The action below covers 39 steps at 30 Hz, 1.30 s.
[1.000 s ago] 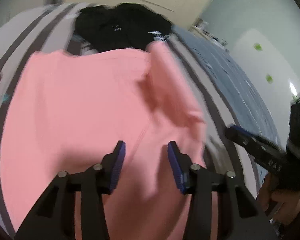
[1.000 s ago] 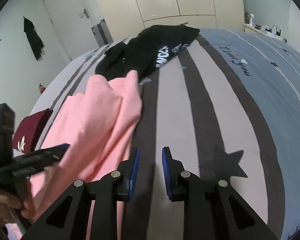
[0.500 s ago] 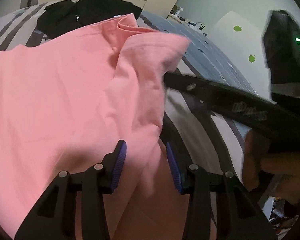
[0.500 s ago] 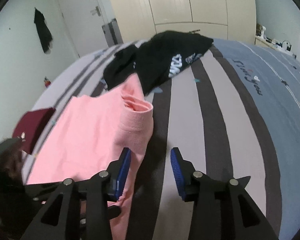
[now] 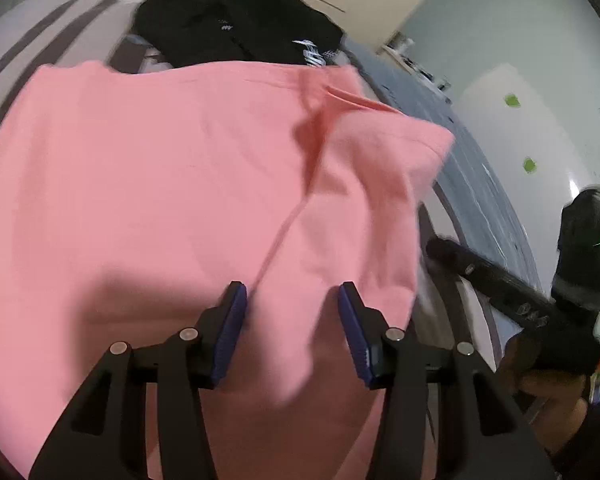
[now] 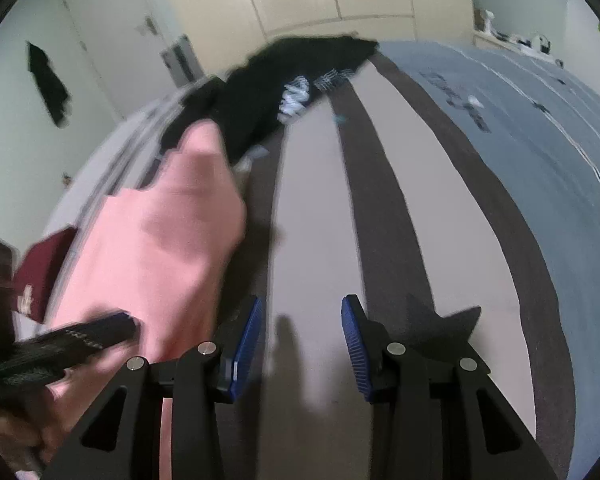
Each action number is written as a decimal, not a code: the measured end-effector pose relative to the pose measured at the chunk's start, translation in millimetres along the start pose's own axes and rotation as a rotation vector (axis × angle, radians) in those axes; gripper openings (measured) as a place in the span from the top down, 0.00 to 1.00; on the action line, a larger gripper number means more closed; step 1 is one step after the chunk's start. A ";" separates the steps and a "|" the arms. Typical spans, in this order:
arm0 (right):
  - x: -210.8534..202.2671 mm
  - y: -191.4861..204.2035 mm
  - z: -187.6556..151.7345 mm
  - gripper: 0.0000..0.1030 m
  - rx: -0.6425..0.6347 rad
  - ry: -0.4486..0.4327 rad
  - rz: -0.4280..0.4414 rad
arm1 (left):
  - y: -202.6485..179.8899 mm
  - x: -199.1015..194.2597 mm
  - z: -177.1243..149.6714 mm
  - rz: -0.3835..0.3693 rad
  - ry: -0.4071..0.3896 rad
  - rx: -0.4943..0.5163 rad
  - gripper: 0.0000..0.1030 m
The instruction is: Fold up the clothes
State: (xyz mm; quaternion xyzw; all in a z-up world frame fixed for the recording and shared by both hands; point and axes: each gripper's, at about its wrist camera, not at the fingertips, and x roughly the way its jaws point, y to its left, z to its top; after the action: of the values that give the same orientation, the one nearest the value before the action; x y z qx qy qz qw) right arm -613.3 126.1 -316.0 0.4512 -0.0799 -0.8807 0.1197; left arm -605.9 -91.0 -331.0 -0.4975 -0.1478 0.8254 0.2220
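And the right gripper (image 6: 302, 342) has pulled back off the pink shirt's (image 5: 172, 200) edge since half a second ago, its jaws having opened over bare striped bed (image 6: 316, 208), nothing between them. The left gripper (image 5: 290, 330) hangs over the shirt at lower centre, jaws having just spread a touch, pads apart over the cloth. Black clothes (image 5: 236, 24) lie heaped at the top of the frame.
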 end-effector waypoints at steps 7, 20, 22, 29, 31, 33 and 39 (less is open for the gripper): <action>-10.6 26.3 11.1 0.63 -0.063 -0.033 0.099 | -20.8 -12.2 -8.3 0.016 -0.048 0.104 0.86; 15.2 -0.4 -5.5 0.63 0.024 0.076 0.013 | -86.9 -8.7 -21.7 0.004 -0.065 0.438 0.90; 11.7 -5.1 -7.8 0.63 0.038 0.073 0.013 | -87.1 -2.7 -21.6 0.001 -0.044 0.439 0.90; -3.2 -10.1 -11.7 0.63 0.048 0.051 0.026 | -78.4 -2.7 -8.0 0.010 -0.053 0.374 0.89; -4.7 -11.4 -13.9 0.63 0.054 0.050 0.031 | -80.3 -0.7 -5.4 0.011 -0.054 0.379 0.88; -5.9 -12.4 -15.4 0.63 0.060 0.049 0.034 | -80.0 5.2 -0.4 -0.002 -0.045 0.369 0.85; -11.9 -16.8 -18.1 0.63 0.076 0.041 0.028 | -68.8 8.2 13.9 -0.004 -0.047 0.306 0.97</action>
State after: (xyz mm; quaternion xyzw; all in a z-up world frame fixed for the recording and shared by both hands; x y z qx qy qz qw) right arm -594.2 144.9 -321.5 0.4724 -0.1170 -0.8658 0.1166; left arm -606.5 -28.2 -298.8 -0.4381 -0.0262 0.8493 0.2933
